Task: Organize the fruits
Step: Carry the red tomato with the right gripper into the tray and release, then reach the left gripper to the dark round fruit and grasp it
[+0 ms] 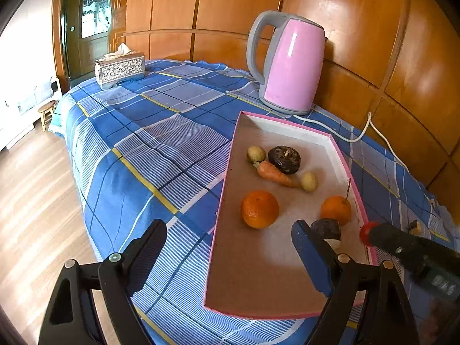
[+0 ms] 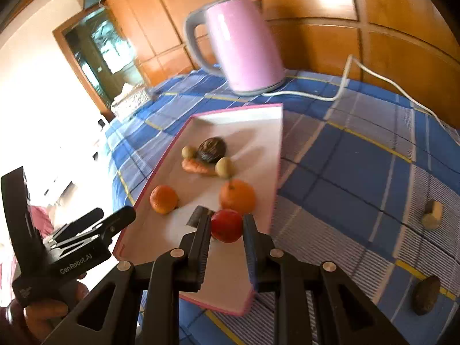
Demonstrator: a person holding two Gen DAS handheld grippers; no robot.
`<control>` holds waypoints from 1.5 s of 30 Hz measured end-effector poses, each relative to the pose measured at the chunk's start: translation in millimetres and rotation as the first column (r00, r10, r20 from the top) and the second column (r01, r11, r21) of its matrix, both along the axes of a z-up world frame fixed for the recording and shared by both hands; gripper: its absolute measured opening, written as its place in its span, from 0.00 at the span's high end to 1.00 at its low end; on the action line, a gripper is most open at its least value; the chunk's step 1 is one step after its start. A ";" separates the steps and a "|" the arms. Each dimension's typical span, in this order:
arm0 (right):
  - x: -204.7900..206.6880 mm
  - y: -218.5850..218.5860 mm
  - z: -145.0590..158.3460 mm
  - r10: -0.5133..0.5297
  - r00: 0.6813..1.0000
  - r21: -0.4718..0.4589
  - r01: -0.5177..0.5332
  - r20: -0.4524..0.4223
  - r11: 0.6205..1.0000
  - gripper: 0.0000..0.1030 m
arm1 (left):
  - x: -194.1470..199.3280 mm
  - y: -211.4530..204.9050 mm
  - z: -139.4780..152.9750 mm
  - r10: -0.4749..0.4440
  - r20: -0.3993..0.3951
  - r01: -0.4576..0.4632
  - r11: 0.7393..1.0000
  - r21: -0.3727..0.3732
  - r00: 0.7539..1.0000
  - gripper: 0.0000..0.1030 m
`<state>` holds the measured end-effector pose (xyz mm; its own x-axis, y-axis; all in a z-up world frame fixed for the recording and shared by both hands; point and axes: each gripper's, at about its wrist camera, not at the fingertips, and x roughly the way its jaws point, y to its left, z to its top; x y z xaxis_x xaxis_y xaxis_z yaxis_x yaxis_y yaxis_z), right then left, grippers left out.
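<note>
- Right gripper: pinching red fruit between both pads, over near right part of tray; seen in left wrist view as dark arm reaching in from right, red fruit at its tip.
- Left gripper: spread wide, nothing between its pads, hovering over near left edge of tray.
- Tray: shallow, pink-rimmed, resting on table under blue plaid cloth.
- Tray contents: two oranges toward near end; carrot, dark round fruit and two small pale fruits clustered farther back; dark wedge-shaped piece just beside right-hand orange.
- Loose pieces on cloth right of tray: pale chunk, dark oval item.
- Pink kettle: upright behind tray, white cord trailing right.
- Tissue box: far left corner.
</note>
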<state>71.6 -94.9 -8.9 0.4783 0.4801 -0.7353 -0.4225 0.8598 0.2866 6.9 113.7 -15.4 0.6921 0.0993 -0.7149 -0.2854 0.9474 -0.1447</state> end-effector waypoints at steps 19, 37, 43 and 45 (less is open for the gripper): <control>-18.5 -14.0 -3.0 -0.088 0.995 -0.067 0.091 0.052 0.994 0.72 | -3.6 -22.6 3.8 -0.077 0.009 0.077 0.997 0.007 0.997 0.14; -34.7 -76.0 0.8 -0.329 0.936 -0.114 0.343 0.125 0.932 0.69 | -8.5 -59.1 4.8 -0.224 0.010 0.224 0.974 0.027 0.975 0.14; -38.0 -105.2 0.4 -0.419 0.898 -0.126 0.434 0.133 0.892 0.69 | -9.4 -73.6 9.2 -0.284 0.022 0.283 0.958 0.038 0.959 0.14; -39.1 -116.9 -0.3 -0.452 0.882 -0.129 0.467 0.130 0.875 0.67 | -9.2 -79.1 10.3 -0.307 0.024 0.306 0.951 0.039 0.951 0.14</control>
<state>32.6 -211.8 -9.2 0.6873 0.0752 -0.7225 0.0130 0.9932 0.1158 -2.3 34.5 -5.1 0.7136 -0.0966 -0.6939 0.0231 0.9932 -0.1145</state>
